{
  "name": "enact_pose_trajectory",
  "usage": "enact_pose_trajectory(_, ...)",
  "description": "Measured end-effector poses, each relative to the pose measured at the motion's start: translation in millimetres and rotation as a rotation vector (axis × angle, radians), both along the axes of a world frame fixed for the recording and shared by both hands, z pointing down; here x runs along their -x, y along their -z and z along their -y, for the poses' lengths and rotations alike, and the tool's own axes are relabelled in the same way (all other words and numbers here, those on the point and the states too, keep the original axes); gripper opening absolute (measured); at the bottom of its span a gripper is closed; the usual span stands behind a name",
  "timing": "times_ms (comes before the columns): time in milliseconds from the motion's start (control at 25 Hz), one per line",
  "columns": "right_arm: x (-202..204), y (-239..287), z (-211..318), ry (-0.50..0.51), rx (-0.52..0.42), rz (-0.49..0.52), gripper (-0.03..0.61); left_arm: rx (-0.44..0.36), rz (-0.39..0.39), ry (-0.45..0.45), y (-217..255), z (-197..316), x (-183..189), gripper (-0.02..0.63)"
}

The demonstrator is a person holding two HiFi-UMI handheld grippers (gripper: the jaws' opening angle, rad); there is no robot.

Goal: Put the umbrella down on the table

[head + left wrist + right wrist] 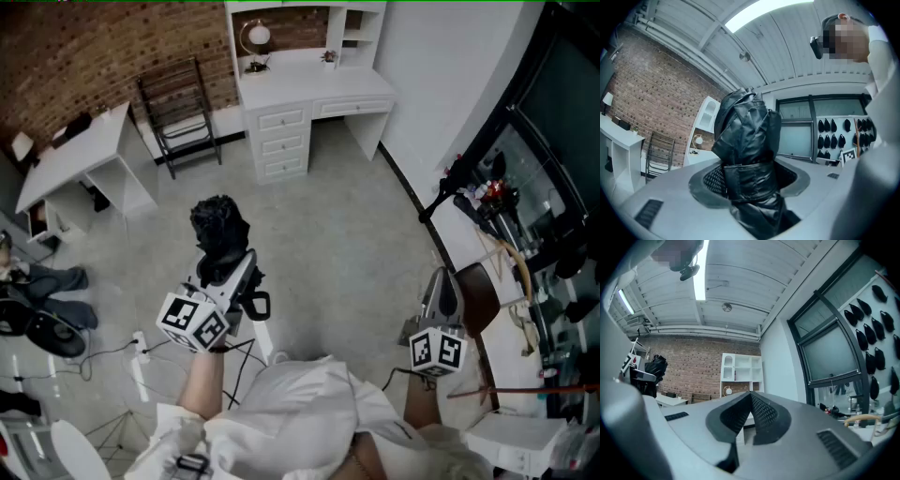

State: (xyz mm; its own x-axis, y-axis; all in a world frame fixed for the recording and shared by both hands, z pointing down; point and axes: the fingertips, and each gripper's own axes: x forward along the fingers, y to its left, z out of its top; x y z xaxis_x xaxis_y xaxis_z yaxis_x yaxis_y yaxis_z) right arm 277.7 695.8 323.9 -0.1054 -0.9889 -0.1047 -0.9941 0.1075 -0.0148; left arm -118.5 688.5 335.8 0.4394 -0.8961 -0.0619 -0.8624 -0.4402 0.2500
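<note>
We are carrying a folded black umbrella point(218, 230) in the left gripper point(225, 267); its jaws are standing wide and pinching the bundled fabric around its strap, as the left gripper view is showing point(750, 176); the crumpled top of the umbrella point(747, 131) is rising above the pads while the rest is hanging down between them. In the head view the umbrella is hovering over the grey floor point(328, 216), touching no furniture; it is sitting well apart from the white table point(75, 155) at the left and from the cluttered worktop point(459, 234) at the right.

The right gripper point(439, 291) is pointing out near the edge of that worktop; its 2 jaws are pressing together with nothing between them, the ribbed pads meeting at the tip point(751, 401).

Ahead of us, a white desk with drawers point(309, 98) is standing against the brick wall point(84, 47); 1 round lamp point(255, 37) is sitting on it; a black folding chair point(183, 117) is leaning between desk and white table.
</note>
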Motion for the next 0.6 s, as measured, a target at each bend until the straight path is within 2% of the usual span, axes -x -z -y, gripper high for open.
enact_pose_trajectory(600, 13.9, 1.2, 2.8, 0.018, -0.006, 0.007, 0.018, -0.003, -0.009, -0.001, 2.6, -1.5, 8.5, 0.276)
